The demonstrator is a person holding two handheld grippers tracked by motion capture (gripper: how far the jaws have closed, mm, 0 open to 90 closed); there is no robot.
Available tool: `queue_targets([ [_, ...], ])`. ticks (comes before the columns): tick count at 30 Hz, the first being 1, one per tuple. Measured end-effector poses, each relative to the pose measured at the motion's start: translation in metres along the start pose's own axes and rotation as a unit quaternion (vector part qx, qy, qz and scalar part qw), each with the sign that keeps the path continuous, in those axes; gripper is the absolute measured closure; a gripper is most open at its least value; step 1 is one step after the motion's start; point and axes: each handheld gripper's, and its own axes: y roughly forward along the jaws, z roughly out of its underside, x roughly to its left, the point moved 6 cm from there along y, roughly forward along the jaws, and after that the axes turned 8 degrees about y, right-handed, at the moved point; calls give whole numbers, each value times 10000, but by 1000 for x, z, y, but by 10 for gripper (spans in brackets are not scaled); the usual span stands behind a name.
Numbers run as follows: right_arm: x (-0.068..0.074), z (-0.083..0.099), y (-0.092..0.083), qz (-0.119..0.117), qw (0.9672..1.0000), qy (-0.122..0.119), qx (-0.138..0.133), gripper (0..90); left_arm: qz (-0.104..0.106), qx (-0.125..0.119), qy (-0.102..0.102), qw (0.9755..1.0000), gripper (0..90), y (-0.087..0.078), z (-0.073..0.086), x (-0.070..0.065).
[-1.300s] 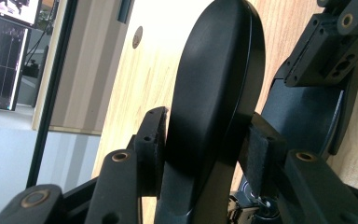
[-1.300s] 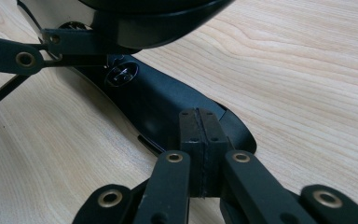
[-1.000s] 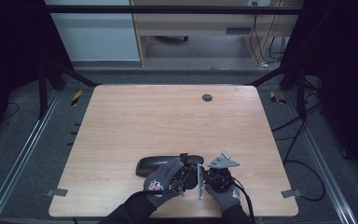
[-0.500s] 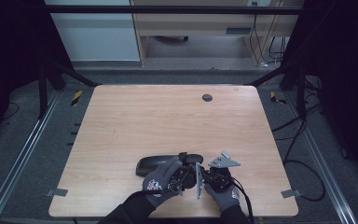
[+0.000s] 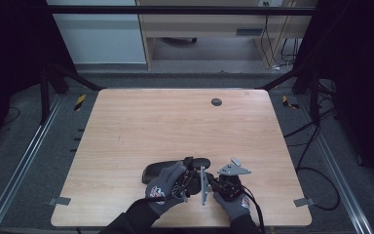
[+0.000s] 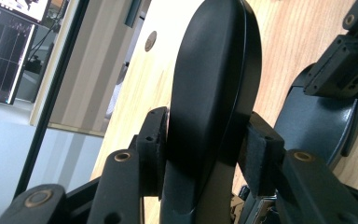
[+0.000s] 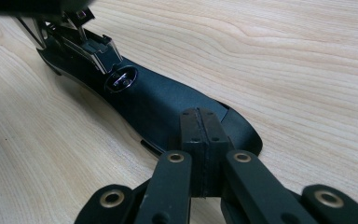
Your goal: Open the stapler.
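At the counter's [image 5: 126, 126] near edge in the high view, both gloved hands work on two black insoles [image 5: 158, 170]. In the left gripper [image 6: 205, 149] view, its jaws, just closing, clamp one insole [image 6: 214, 79] upright. In the right gripper [image 7: 200, 140] view, clenched jaws press on the flat insole [image 7: 154, 107].

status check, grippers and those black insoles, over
Left gripper clamped on upright black insole, jaws just closing. Right gripper shut, pressing flat insole to table. Nothing in the way.
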Motion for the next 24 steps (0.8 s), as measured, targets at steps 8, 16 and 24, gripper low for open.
queue_targets([
  [8, 0, 0, 0, -4, 10000, -3, 0, 900, 19, -51, -148, 9999, 572, -5, 3, 7],
  [16, 0, 0, 0, -10, 10000, 13, 1, 900, 10, -121, -277, 9995, 578, -10, 6, 15],
  [24, 0, 0, 0, 3, 10000, 21, 4, 900, -19, -171, -391, 9991, 582, -14, 9, 21],
])
